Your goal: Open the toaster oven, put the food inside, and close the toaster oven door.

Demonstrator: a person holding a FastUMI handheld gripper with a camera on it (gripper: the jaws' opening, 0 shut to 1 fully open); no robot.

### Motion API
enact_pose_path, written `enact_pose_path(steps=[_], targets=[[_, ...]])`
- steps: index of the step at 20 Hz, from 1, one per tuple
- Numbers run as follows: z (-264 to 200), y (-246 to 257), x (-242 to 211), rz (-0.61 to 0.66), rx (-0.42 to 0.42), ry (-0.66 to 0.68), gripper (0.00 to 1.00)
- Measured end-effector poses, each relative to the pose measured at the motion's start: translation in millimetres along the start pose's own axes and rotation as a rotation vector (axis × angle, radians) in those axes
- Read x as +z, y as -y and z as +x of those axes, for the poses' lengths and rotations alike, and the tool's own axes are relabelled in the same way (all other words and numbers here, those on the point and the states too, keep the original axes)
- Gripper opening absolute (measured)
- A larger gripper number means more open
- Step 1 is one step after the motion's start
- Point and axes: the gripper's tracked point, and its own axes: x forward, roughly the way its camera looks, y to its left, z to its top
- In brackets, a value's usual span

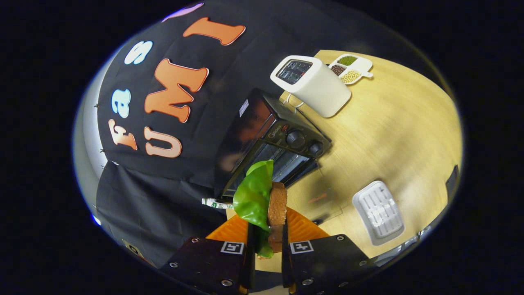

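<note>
We see the food [266, 200], a brown slice of bread with a green lettuce leaf laid against its left face, held upright in the gripper [268, 241]. Both fingers press on it, one from each side, so the grasp is closed on the food and it stands up out of them. The leaf curls over the top of the slice.

Just beyond the food stands the oven [274, 139], a black toaster oven on a pale wooden table [393, 131]. Its glass door [323, 196] is open and folded down flat onto the table in front of the opening, and we can make out the wire rack inside. Two round knobs [295, 138] sit on the oven's control panel, beside the opening. The food is outside the oven, in front of its opening and above the lowered door.

Past the oven, further along the table, is a white toaster [315, 86], with a white cord trailing at its base. Beyond that lies a small white dish [352, 69] split into compartments, holding green, dark and yellowish grains. To the right of the fingers, well apart from the oven, a white ridged tray [378, 213] lies on the table.
</note>
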Motion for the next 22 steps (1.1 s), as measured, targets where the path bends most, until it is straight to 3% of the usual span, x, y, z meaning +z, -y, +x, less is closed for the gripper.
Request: enact_pose_path(steps=[9,22], targets=[[102.1,-7.6,-2.7,0.151,0.026,0.162,0.27],[191.1,-18.0,22.9,0.435,0.0,0.409,0.29]])
